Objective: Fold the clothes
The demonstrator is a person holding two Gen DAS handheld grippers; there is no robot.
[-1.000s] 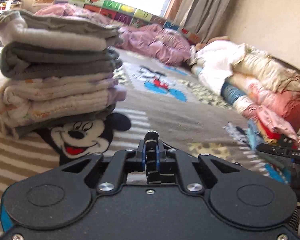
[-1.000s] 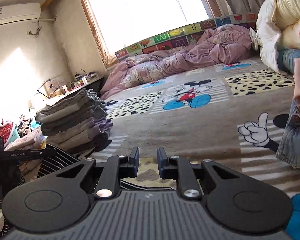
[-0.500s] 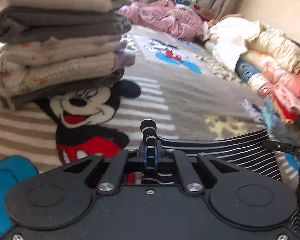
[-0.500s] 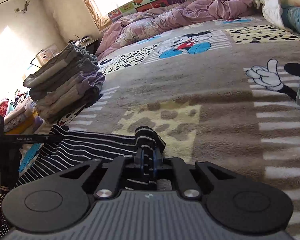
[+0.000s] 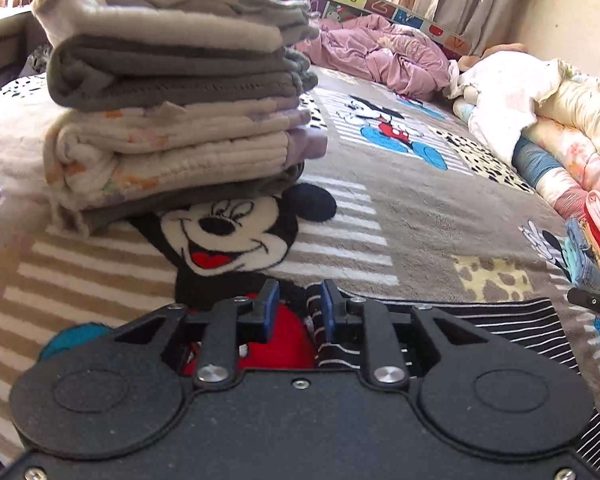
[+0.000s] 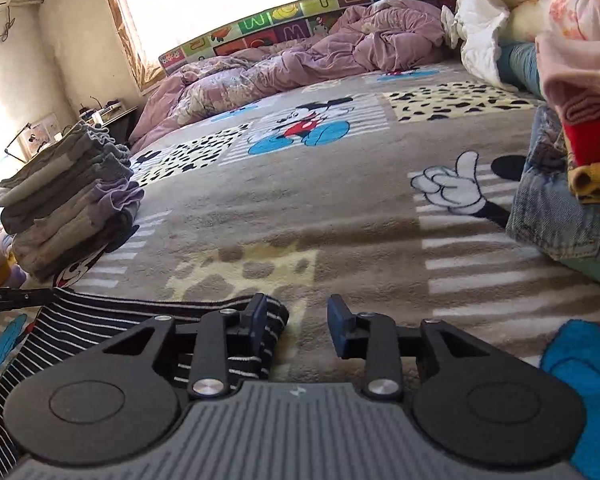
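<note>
Left wrist view showed us our left gripper (image 5: 296,300) with its jaws opening, the striped garment (image 5: 480,320) lying slack against the right finger, no longer pinched. Our right gripper (image 6: 296,316) was opening too; the cloth's end draped by its left finger (image 6: 256,320), released. We saw the garment spread flat on the blanket (image 6: 340,208), near the folded stack (image 5: 172,120).

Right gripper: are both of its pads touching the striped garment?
Apart. In the right wrist view the right gripper is opening; the striped garment lies by the left finger only, and bare blanket shows before the right pad.
</note>
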